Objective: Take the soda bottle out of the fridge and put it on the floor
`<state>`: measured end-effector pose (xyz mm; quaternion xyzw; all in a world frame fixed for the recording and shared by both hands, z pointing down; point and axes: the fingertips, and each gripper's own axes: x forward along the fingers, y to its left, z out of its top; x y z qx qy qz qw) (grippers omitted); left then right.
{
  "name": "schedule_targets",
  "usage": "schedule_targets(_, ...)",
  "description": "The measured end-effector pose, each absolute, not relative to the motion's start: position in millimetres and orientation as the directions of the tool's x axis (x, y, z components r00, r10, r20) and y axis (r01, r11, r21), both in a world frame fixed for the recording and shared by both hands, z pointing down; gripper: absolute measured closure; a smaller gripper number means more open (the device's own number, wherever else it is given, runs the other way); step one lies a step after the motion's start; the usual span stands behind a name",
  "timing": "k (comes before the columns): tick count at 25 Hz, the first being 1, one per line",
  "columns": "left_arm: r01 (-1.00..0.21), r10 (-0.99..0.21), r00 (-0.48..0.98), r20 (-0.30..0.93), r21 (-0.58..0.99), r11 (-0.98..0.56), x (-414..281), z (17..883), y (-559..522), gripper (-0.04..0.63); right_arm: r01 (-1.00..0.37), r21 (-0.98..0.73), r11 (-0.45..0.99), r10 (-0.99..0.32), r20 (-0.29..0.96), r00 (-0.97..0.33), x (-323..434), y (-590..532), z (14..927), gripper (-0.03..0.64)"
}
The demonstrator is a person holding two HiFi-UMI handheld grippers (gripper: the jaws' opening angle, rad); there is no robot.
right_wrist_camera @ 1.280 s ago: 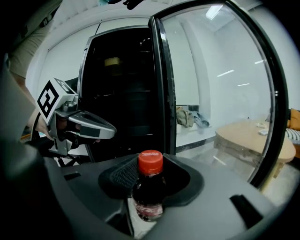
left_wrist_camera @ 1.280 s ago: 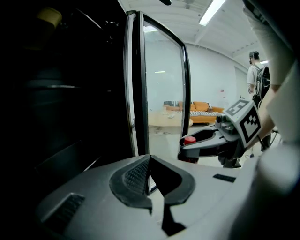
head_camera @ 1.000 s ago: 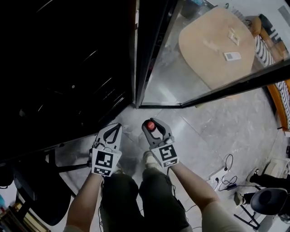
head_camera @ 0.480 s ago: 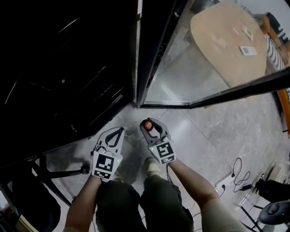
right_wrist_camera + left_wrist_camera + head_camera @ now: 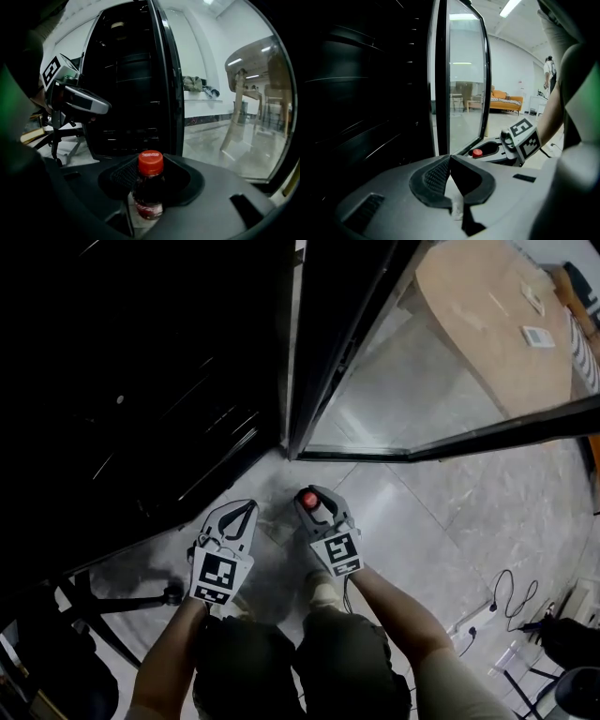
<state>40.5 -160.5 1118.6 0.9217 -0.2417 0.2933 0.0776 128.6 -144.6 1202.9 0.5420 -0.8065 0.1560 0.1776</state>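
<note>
bottle: small soda bottle (image 5: pixel 149 192), red cap, dark drink. It's out of the fridge (image 5: pixel 141 390), upright in the air over the floor (image 5: pixel 441 521), near the open glass door (image 5: pixel 403 371)
right gripper (image 5: pixel 317 497): jaws clamped on the bottle's upper part, just under the cap
left gripper (image 5: pixel 450 161): jaws pressed together, nothing in them, just beside the right one
handling guess: looks full, so some heft for its size; stiff, smooth plastic, maybe cold-slick
grip spot: up by the neck seems right, since the shoulder stops it sliding
watch out: narrow base, so it'll tip unless it lands flat
</note>
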Motion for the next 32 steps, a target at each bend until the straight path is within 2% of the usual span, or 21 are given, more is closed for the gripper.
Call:
schedule_targets(7,-0.462,-0.376,0.705,0.602,-0.013,-0.887,45.1,1133.2,-145.2,0.591,-0.948,-0.046,0.314,-0.817,0.496,-0.295,128.0,-143.5,1228.6,0.480)
schedule_targets(17,-0.421,-0.357,0.701,0.618,-0.045,-0.906,45.6,1124.6,-138.2,0.591,-0.936,0.002,0.351,-0.787,0.543,-0.294,126.3,-139.2,1243.4,0.476)
schedule_targets(19,-0.418,-0.350,0.698,0.624,-0.041,-0.907,45.2,1122.1,-136.9,0.591,-0.931,-0.011,0.364,-0.776,0.550,-0.310,124.6,-139.3,1239.1,0.445)
schedule_targets(28,-0.405,-0.323,0.678,0.660,-0.032,-0.914,41.2,1085.2,-138.3,0.591,-0.943,-0.039,0.330,-0.789,0.537,-0.298,139.3,-150.0,1157.6,0.436)
schedule_targets(32,-0.435,-0.341,0.672,0.658,-0.022,-0.900,36.3,1035.6,-139.4,0.591,-0.954,-0.052,0.296,-0.794,0.541,-0.276,150.5,-140.0,1100.7,0.489)
